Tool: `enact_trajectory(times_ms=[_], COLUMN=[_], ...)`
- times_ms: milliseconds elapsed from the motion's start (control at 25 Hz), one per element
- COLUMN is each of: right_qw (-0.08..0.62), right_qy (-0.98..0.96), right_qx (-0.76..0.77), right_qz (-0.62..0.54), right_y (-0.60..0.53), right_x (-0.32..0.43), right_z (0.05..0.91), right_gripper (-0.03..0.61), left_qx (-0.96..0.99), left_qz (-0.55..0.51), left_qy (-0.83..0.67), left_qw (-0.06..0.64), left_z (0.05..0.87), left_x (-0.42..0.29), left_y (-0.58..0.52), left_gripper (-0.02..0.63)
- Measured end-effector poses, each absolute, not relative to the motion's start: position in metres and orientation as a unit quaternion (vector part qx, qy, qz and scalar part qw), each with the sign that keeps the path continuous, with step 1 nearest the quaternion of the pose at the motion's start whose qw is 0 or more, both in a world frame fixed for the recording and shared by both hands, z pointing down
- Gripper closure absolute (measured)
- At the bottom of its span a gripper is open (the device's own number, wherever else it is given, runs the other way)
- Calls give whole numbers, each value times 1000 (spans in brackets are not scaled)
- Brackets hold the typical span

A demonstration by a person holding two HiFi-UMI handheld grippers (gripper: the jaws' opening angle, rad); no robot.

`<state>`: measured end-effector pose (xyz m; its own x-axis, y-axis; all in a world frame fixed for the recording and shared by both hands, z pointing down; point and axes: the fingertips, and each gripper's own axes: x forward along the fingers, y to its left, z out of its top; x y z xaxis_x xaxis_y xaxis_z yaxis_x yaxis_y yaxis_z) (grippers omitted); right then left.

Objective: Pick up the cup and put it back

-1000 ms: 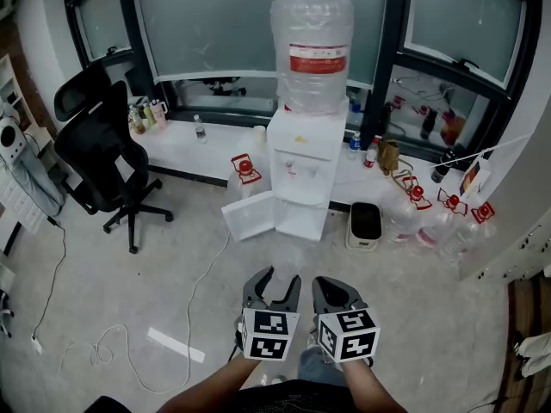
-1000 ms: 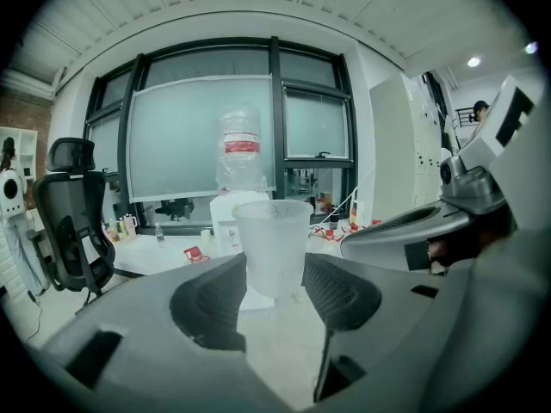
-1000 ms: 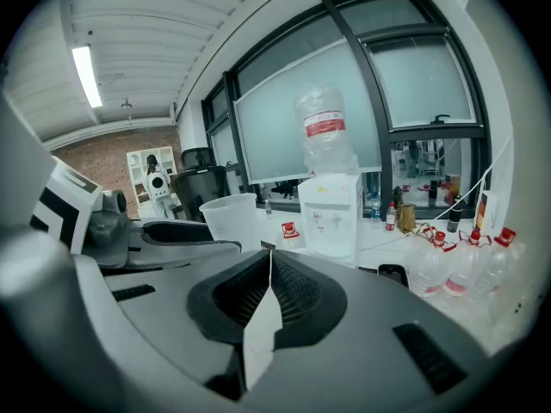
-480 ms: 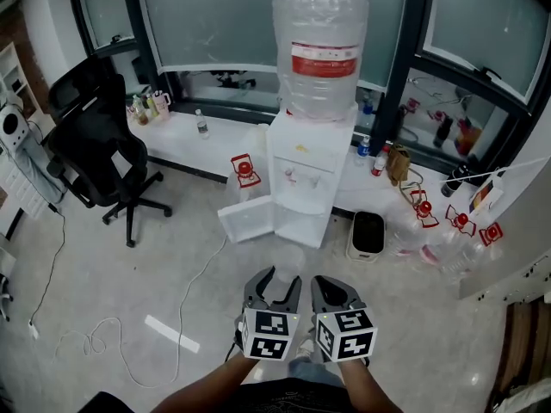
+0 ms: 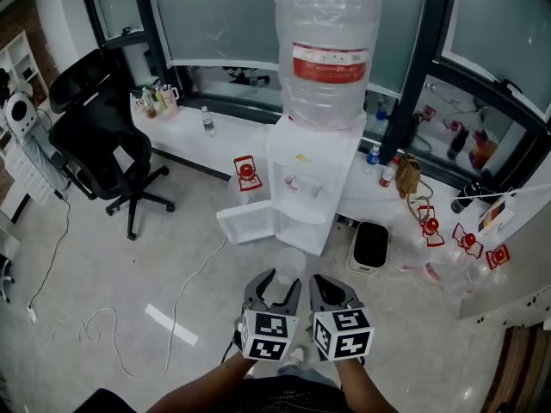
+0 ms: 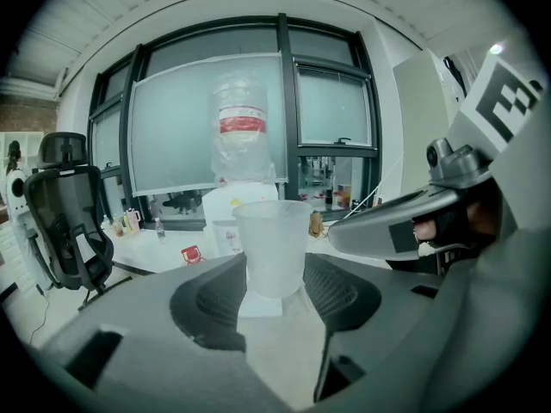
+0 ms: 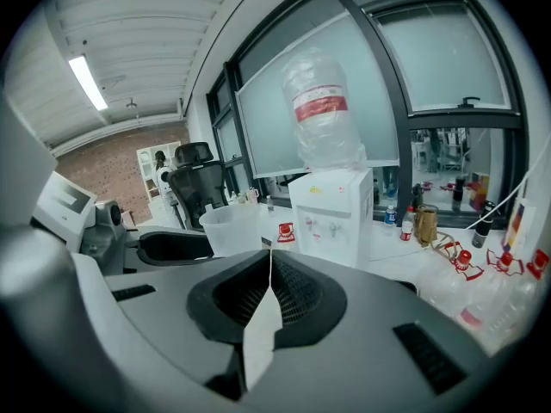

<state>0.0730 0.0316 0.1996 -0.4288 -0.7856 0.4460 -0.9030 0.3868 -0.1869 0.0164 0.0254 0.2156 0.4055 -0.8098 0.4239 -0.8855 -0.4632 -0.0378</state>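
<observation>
Translucent plastic, frosted and pale: that is the cup (image 6: 271,248), upright and off the floor, pinched between the jaws of the left gripper (image 6: 271,275). In the left gripper view the two ribbed pads stand wide apart and press on the lower sides of the cup, one on each side, while its rim rises above the jaw tips. The right gripper view shows the same cup (image 7: 228,229) off to the left of its own jaws, seated in the dark jaws of the other tool.

The jaws of the right gripper (image 7: 269,253) are pressed together, tips meeting in a thin line, with nothing between them. In the head view the left gripper (image 5: 277,284) and the right gripper (image 5: 331,286) are level and just beside each other, marker cubes toward the person, both jaw pairs pointing forward.

Straight ahead of both jaw pairs stands a white water dispenser (image 5: 310,179) with a large clear bottle (image 5: 327,54), red-labelled, inverted on top. The dispenser's lower door (image 5: 245,224) hangs open toward the left. Beyond the right jaws, beside the dispenser's base, sits a small black bin (image 5: 368,246). Far to the left of the left jaws is a black office chair (image 5: 99,149). A low white ledge (image 5: 185,143) runs under the windows behind it, carrying small bottles. A pale cable (image 5: 95,334) trails over the grey floor (image 5: 129,256) to the left of the jaws.
</observation>
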Motion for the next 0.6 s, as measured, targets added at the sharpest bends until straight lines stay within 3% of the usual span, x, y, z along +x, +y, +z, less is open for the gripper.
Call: enact_trajectory(times_ms=[600], right_qw=[152], right_qy=[-841], right_qx=[485], right_qz=[187], right_y=[-5], right_x=[84], right_z=[203], right_gripper=[555], left_qx=[816], left_qz=[192], left_qy=[-537], left_qw=[92], left_z=[223], left_x=[28], left_y=[-7], left_gripper=[399])
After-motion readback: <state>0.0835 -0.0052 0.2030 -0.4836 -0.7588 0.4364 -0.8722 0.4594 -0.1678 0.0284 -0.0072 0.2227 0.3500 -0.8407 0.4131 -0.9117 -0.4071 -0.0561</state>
